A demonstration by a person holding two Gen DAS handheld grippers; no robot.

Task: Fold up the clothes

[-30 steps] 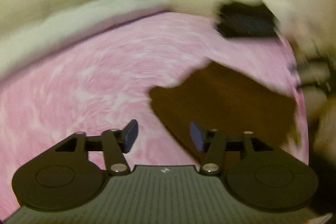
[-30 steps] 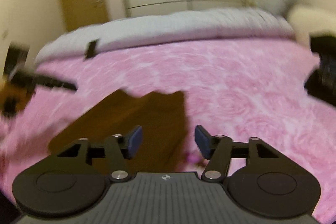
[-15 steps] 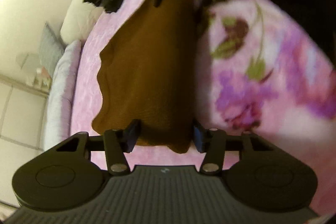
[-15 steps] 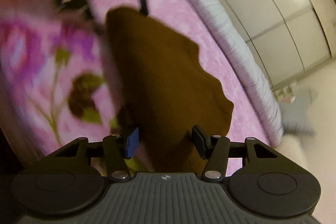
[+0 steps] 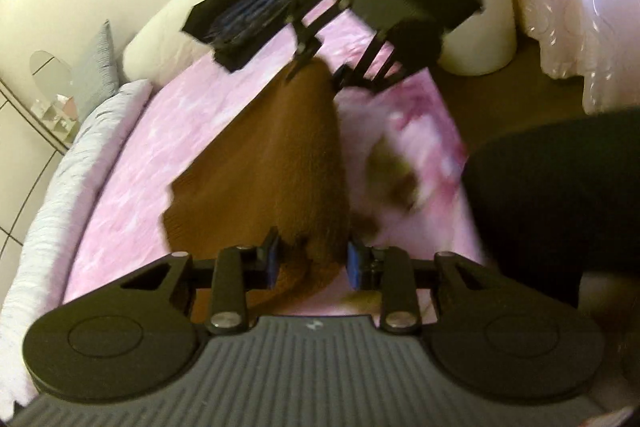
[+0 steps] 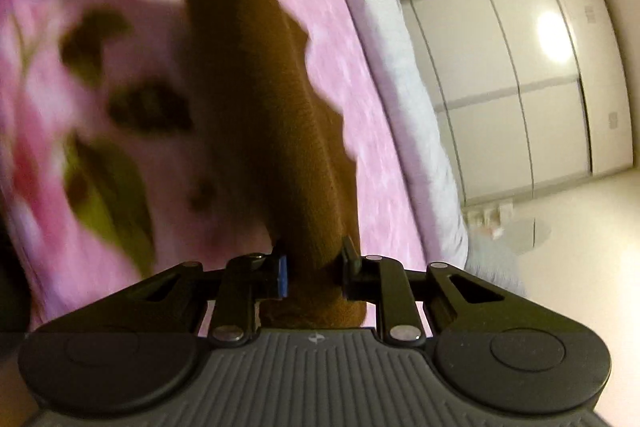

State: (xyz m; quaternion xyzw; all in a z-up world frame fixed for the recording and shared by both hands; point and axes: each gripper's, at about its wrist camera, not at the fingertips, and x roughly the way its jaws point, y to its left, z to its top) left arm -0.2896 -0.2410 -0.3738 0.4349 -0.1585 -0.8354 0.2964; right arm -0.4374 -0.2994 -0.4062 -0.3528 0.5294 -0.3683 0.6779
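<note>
Between the blue pads of the left gripper [image 5: 310, 263] stood the near corner of the brown garment [image 5: 276, 163]. Its jaws had just been closing, from wide over bare bedding a second before to a narrow gap around the cloth; the right-hand pad met the fabric's edge, while a sliver of space showed beside the other pad, so the grip looked near but not sure. The right gripper [image 6: 314, 273] had done the same at the opposite end: its jaws had just been closing and now stood narrow on a bunched edge of the garment [image 6: 256, 115], both pads against it. With both ends taken, the fold seemed ready to begin, the cloth to be lifted and carried over.

The garment looked like a soft, fuzzy knit, matte and thick, lying as a long strip on the pink bedspread [image 5: 132, 187], its far-side edge wavy. The bedspread had a plush, swirled surface; nearer the bed's edge lay a floral blanket [image 6: 80, 67], pink with green leaves. Farther off, the left wrist view showed the other gripper [image 5: 320, 71] at the strip's far end, a dark folded garment [image 5: 248, 15] on a cream cushion [image 5: 160, 39] and a grey quilted border [image 5: 60, 187].
</note>
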